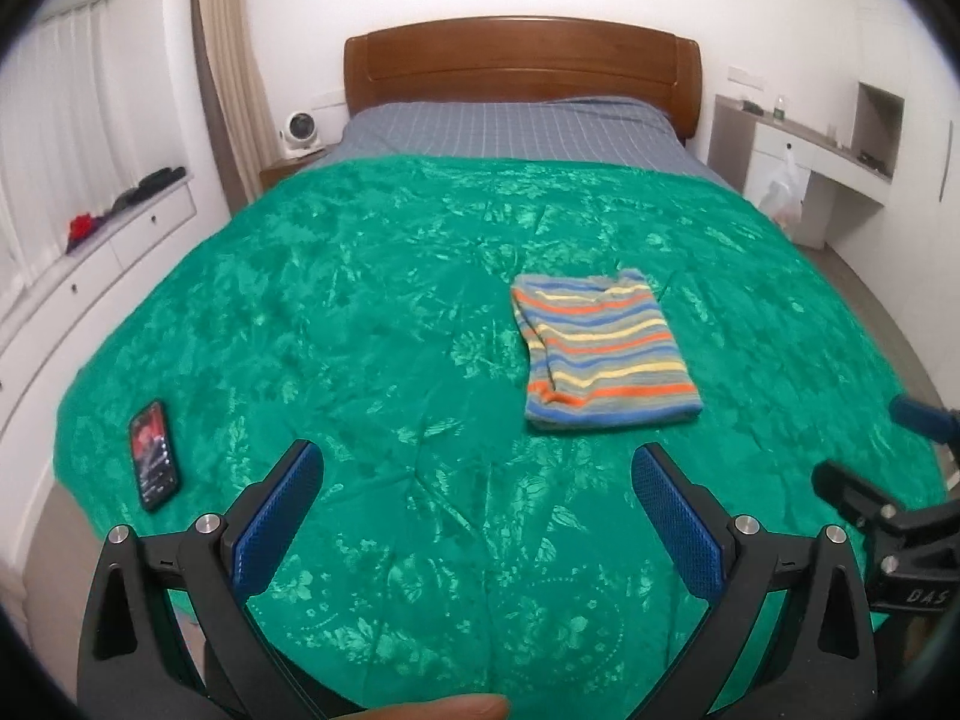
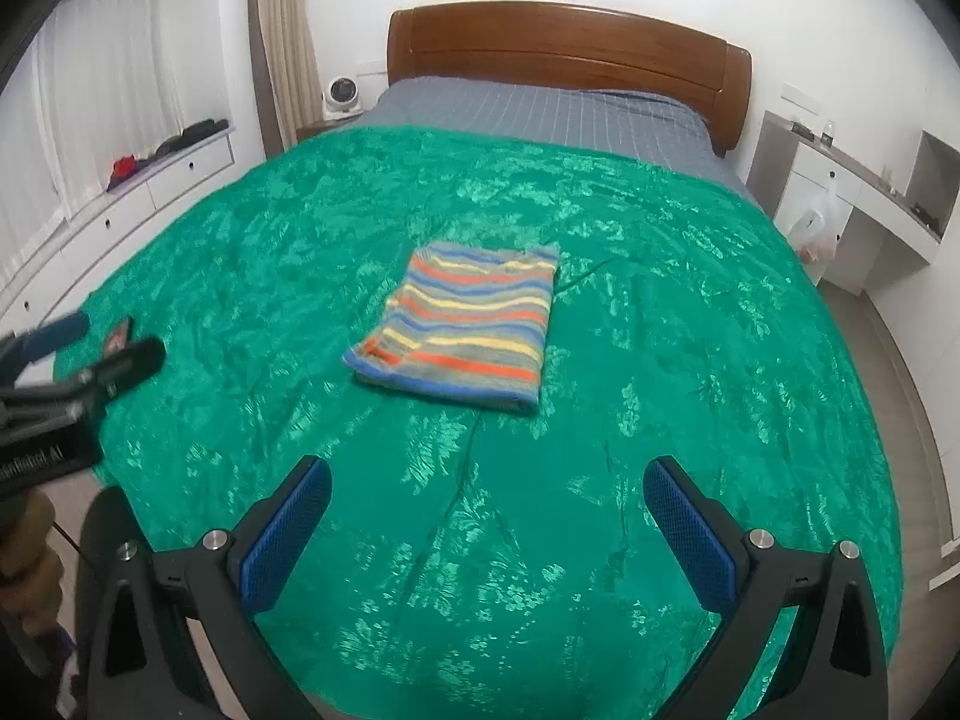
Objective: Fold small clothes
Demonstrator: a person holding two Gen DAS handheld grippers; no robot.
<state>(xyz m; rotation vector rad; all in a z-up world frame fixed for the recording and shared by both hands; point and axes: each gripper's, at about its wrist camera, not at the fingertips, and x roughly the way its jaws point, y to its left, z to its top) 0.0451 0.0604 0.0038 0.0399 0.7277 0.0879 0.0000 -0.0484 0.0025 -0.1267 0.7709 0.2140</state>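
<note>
A small striped garment [image 1: 603, 351] lies folded into a neat rectangle, flat on the green bedspread [image 1: 360, 276], its orange, yellow, blue and grey bands running crosswise.

A green floral bedspread [image 1: 372, 312] covers most of a bed whose grey checked sheet [image 1: 510, 126] shows below a brown wooden headboard [image 1: 522, 57]. 1 phone [image 1: 154, 455] lies face up near the spread's left edge. A small white fan [image 1: 298, 131] stands beside the headboard. A white plastic bag [image 1: 782, 192] hangs by the desk [image 1: 840, 150].
</note>
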